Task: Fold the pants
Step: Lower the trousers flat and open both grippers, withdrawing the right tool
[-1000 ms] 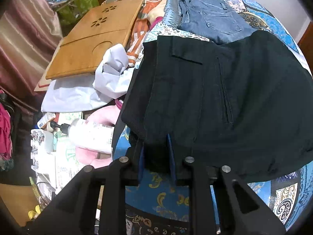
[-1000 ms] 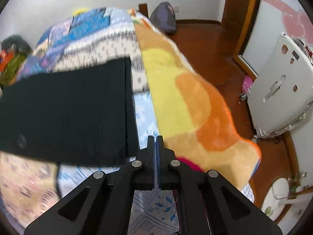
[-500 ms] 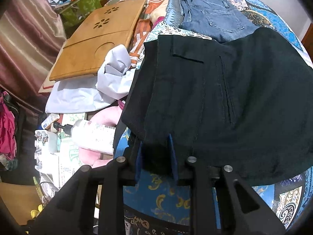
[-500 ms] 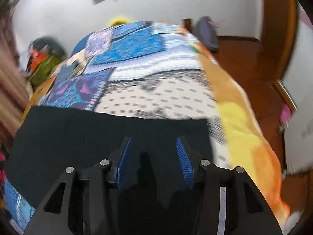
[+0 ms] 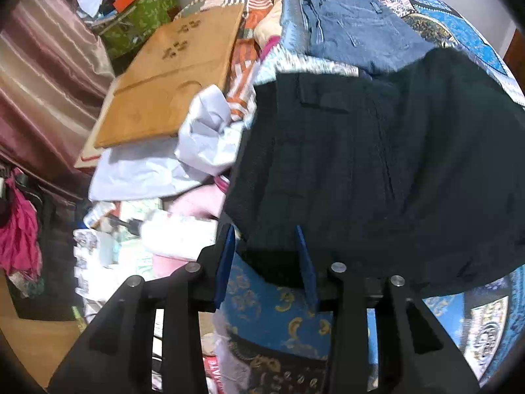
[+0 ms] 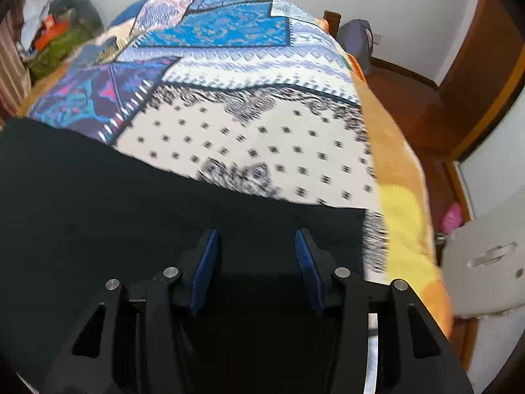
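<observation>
Black pants (image 5: pixel 361 170) lie spread on the patterned quilt (image 5: pixel 275 302), pocket side up. My left gripper (image 5: pixel 265 244) sits at their near corner. Its jaws are opening, and the hem lies loose between the blue pads (image 5: pixel 228 246), which no longer pinch it. In the right wrist view the same black pants (image 6: pixel 115 203) fill the lower left. My right gripper (image 6: pixel 256 249) hovers over their near right corner, open, with fabric beneath and between the fingers but not pinched. The cloth below the fingers is in shadow.
Folded blue jeans (image 5: pixel 361 36) lie beyond the pants. To the left are a wooden board (image 5: pixel 170 82), white cloth (image 5: pixel 203 134), a white bottle (image 5: pixel 177 233) and a green box (image 5: pixel 137 29). An orange-yellow blanket (image 6: pixel 403 197) edges the bed; a white case (image 6: pixel 485 256) stands on the floor.
The left jaws have spread apart and let go of the pants' hem. The right gripper went from shut beside the pants' side edge to open over the fabric, swinging and rolling as it went.
</observation>
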Action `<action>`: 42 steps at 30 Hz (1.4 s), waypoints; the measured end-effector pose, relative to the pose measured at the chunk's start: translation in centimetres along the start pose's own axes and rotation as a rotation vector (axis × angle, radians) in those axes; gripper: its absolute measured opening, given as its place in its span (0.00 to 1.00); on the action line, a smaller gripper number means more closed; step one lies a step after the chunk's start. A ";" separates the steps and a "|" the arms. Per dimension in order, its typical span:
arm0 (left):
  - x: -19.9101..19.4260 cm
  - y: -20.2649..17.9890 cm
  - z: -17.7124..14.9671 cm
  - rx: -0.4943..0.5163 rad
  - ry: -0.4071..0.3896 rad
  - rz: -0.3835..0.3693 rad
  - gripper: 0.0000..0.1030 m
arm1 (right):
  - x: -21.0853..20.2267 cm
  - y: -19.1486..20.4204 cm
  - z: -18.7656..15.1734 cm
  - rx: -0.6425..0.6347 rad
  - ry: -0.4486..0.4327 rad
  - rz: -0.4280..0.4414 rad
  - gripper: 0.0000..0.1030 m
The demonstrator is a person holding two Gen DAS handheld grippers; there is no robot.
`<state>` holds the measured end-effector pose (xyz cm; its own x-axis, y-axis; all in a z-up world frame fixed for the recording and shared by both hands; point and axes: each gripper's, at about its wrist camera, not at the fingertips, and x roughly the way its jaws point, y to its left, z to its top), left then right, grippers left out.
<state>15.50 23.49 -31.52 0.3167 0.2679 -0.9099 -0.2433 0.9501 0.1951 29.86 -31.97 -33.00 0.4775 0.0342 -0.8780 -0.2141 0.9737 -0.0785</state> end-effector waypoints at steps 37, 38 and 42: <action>-4.4 -18.0 5.6 0.314 -0.130 -0.315 0.52 | -6.2 13.8 0.8 -0.199 -0.017 0.440 0.44; -4.6 -18.1 4.5 0.330 -0.140 -0.291 0.53 | -6.3 13.8 -0.3 -0.197 -0.037 0.428 0.46; -5.5 -16.9 1.5 0.341 -0.168 -0.248 0.58 | -6.9 11.4 -2.8 -0.106 -0.039 0.436 0.47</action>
<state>19.25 6.16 -29.31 0.4787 0.0207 -0.8777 0.1657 0.9796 0.1135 21.69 -21.72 -29.17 0.3549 0.4466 -0.8213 -0.4878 0.8379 0.2449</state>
